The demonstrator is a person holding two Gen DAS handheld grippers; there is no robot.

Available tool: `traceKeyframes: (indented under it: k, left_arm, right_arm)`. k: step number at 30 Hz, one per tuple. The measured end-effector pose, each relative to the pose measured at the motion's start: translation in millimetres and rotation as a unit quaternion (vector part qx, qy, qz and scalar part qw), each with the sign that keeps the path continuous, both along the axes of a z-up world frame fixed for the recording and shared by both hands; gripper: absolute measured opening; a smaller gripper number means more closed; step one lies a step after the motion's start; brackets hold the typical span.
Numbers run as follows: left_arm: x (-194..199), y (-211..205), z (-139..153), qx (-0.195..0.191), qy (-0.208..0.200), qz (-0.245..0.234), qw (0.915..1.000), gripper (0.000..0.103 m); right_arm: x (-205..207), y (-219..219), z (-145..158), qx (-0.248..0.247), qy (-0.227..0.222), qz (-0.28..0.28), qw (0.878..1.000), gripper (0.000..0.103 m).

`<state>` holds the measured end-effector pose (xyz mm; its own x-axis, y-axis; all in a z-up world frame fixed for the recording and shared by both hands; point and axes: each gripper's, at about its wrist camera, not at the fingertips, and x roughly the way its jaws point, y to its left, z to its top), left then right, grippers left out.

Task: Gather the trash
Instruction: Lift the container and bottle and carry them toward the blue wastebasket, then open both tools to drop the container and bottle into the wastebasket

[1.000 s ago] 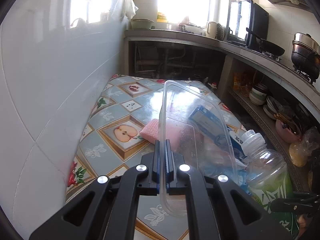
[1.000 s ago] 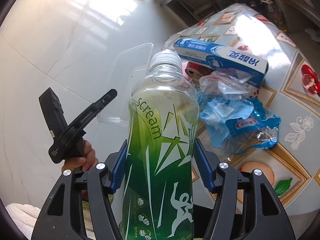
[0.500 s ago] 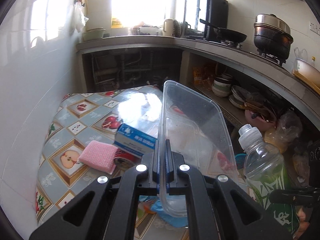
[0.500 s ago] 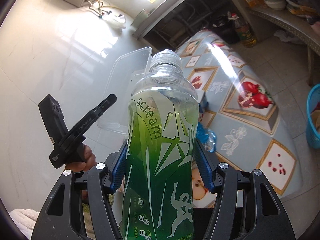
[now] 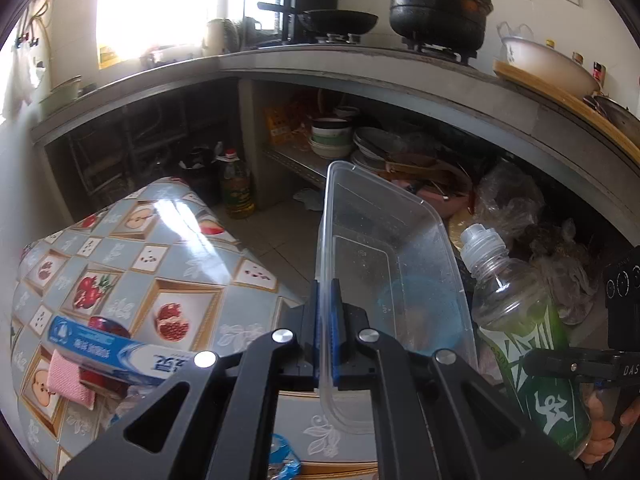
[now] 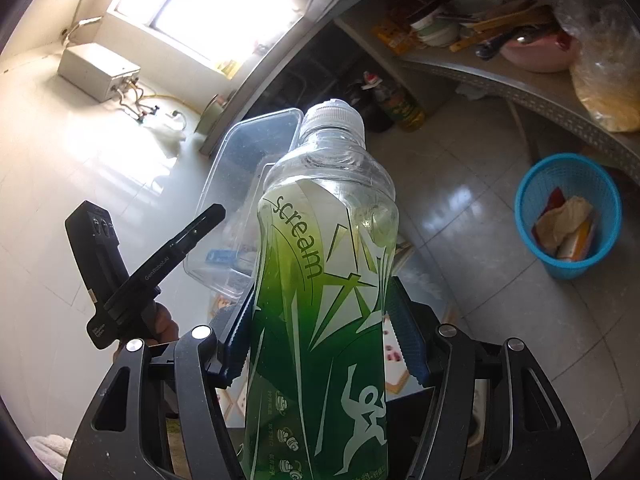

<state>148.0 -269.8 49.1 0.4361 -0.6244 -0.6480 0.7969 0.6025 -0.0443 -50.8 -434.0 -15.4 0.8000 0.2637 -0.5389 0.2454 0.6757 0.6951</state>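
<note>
My left gripper (image 5: pixel 329 328) is shut on the rim of a clear plastic food container (image 5: pixel 384 264), held up in the air past the table's edge; the container also shows in the right wrist view (image 6: pixel 244 184). My right gripper (image 6: pixel 320 332) is shut on a green-labelled plastic bottle (image 6: pixel 324 280) with a white cap, held upright; the bottle also shows in the left wrist view (image 5: pixel 524 340). A blue mesh trash basket (image 6: pixel 568 216) with some rubbish in it stands on the floor to the right.
The table with a fruit-pattern cloth (image 5: pixel 132 280) carries a blue and white box (image 5: pixel 108 350), a pink sponge (image 5: pixel 66 380), a red can and blue plastic wrapping (image 5: pixel 284 460). A concrete counter with shelves of dishes (image 5: pixel 340 140) runs ahead. An oil bottle (image 5: pixel 236 188) stands on the floor.
Both grippers have swung right, away from the wall and table toward the floor and shelves, keeping their loads. The blue basket has come into the right wrist view.
</note>
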Motion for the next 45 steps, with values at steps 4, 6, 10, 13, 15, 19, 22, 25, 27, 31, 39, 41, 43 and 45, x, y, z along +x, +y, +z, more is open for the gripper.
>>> traceKeyframes:
  k: [4,6,10,13,15,19,22,25,27,31,39,41,43,45]
  left_arm:
    - [-11.2,-41.2,-11.9,0.018,0.011,-0.041,0.9989,0.003]
    - [-15.9,-61.2,-18.4,0.03,0.015,-0.058,0.9978,0.003]
    - [-17.3,-105.6,-34.8,0.056,0.038,-0.089,0.9937,0.003]
    - [-16.5,-135.3,-50.7,0.081,0.055,-0.105,0.9896,0.003]
    - [-15.6,-158.1,-64.5,0.104,0.066,-0.117,0.9856,0.003]
    - [-11.5,-202.9,-97.7,0.151,0.091,-0.129,0.9757,0.003]
    - [-8.1,-232.6,-123.3,0.185,0.094,-0.132,0.9692,0.003]
    - [-1.6,-258.5,-147.4,0.216,0.098,-0.131,0.9626,0.003]
    - [5.5,-270.5,-159.0,0.228,0.103,-0.127,0.9598,0.003]
    - [22.0,-289.2,-176.0,0.245,0.096,-0.109,0.9587,0.003]
    - [38.3,-312.4,-201.5,0.266,0.092,-0.09,0.9555,0.004]
    - [37.7,-315.4,-206.9,0.269,0.092,-0.092,0.9544,0.004]
    - [38.0,-320.2,-212.3,0.27,0.099,-0.095,0.953,0.004]
    - [36.8,-326.1,-216.3,0.265,0.109,-0.098,0.9529,0.005]
  right_arm:
    - [-20.7,-25.8,-13.8,0.004,0.017,-0.045,0.999,0.059]
    - [-31.1,-36.7,-20.7,0.01,0.025,-0.063,0.998,0.059]
    - [-52.2,-65.6,-39.4,0.016,0.055,-0.103,0.993,0.059]
    - [-66.0,-81.0,-57.1,0.019,0.082,-0.135,0.987,0.059]
    - [-72.6,-91.6,-73.6,0.033,0.096,-0.149,0.984,0.059]
    - [-72.7,-114.2,-106.8,0.058,0.126,-0.169,0.976,0.059]
    - [-64.7,-127.4,-128.5,0.075,0.14,-0.178,0.971,0.059]
    - [-49.1,-143.5,-153.6,0.101,0.154,-0.183,0.966,0.059]
    - [-36.1,-153.5,-170.7,0.122,0.16,-0.187,0.961,0.059]
    - [4.4,-181.3,-205.6,0.144,0.172,-0.209,0.952,0.06]
    - [32.6,-190.5,-254.2,0.133,0.198,-0.271,0.933,0.07]
    - [29.3,-181.5,-256.9,0.127,0.197,-0.269,0.934,0.07]
    - [19.8,-170.4,-251.6,0.112,0.196,-0.271,0.935,0.07]
    - [12.3,-164.1,-247.9,0.111,0.194,-0.281,0.933,0.07]
